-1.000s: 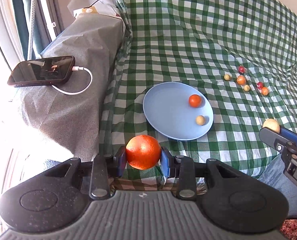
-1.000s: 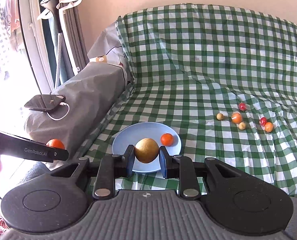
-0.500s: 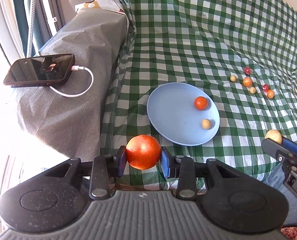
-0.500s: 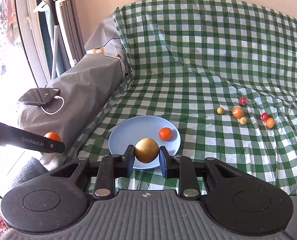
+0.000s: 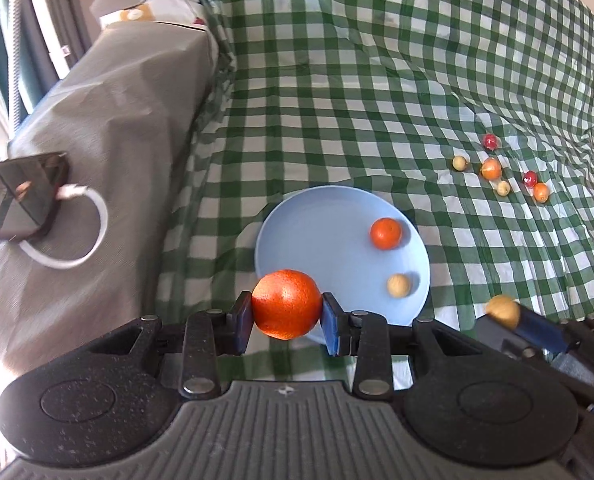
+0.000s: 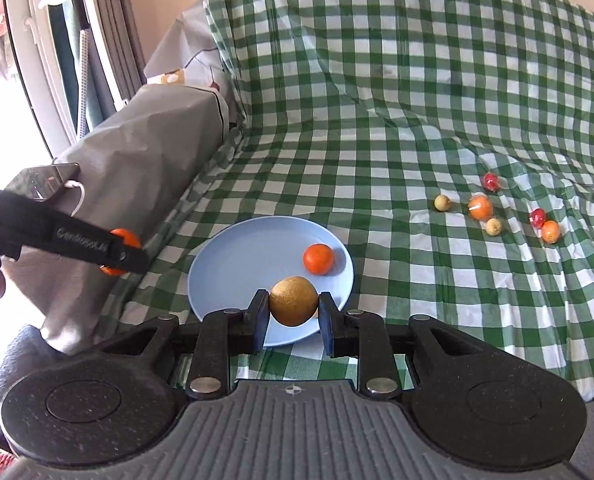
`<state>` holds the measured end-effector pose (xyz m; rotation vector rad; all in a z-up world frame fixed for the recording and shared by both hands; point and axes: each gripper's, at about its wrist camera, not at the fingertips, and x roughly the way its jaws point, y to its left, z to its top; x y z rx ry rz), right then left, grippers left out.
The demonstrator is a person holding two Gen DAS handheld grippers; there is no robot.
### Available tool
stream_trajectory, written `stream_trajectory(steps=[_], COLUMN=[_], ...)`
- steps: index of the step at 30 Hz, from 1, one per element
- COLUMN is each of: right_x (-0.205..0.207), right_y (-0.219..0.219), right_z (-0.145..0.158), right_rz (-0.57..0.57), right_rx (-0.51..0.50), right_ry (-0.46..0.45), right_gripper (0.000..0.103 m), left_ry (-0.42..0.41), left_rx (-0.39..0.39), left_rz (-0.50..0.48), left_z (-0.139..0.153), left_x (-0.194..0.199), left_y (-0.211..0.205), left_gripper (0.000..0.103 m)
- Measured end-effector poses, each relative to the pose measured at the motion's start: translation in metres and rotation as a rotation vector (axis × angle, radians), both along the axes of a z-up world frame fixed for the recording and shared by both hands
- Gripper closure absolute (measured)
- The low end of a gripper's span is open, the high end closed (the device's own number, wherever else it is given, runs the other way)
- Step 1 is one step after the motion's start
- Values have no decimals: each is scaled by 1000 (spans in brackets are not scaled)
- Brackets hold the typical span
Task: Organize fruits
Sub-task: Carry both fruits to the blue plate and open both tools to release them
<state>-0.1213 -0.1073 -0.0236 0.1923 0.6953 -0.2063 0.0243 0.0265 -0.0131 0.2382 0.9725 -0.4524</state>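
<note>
- An orange (image 5: 286, 304) is held between the pads of the left gripper (image 5: 287, 318), clamped across its widest part, over the near edge of the blue plate (image 5: 313, 220).
- A yellowish-brown fruit (image 6: 293, 301) is held the same way in the right gripper (image 6: 293, 322), also above the plate's near edge.
- Both fruits are judged firm, round and fairly light; a dimpled skin gives the pads some purchase, yet a round body can roll out if it is gripped off-centre, so the middle is the place to hold.
- Inside the plate, a smaller orange fruit (image 5: 385, 233) lies toward the far right side and a small pale ball-like fruit (image 5: 399, 285) toward the near right rim.
- Six small fruits (image 6: 480, 207), red, orange and pale, are scattered on the checked cloth (image 6: 377, 120) well beyond the plate's right edge; being small and smooth, they are judged likely to roll when nudged.
- A phone (image 5: 17, 196) with a white cable is seen on the grey-covered armrest at the left.
</note>
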Motion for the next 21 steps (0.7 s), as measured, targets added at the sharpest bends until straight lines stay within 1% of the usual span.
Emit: stream_trajectory(steps=[8,17,18,19,20,21], right_x=[45,90,94,97,100,102], right_y=[-10,-20,-21,-22,-23,-25], right_z=[-31,-67,-70,-72,-73,-72], right_rz=[9,39,44,52,58,59], right_rx=[7,4,5,10,19,29], right_ry=[72,160,168,173,174,168], right_gripper=[75,75,75,75,75,72], left_ry=[41,73,71,63,55,43], left_rx=[5,83,86,86,77,61], left_rz=[-22,-55,-62,-64,-66,-63], left_z=[-31,-71,-73,-74,-73,-69], left_x=[40,71,74,75,76,75], left_y=[-29,-57,-58,-58,-58,-56], left_gripper=[64,63,61,52,29,17])
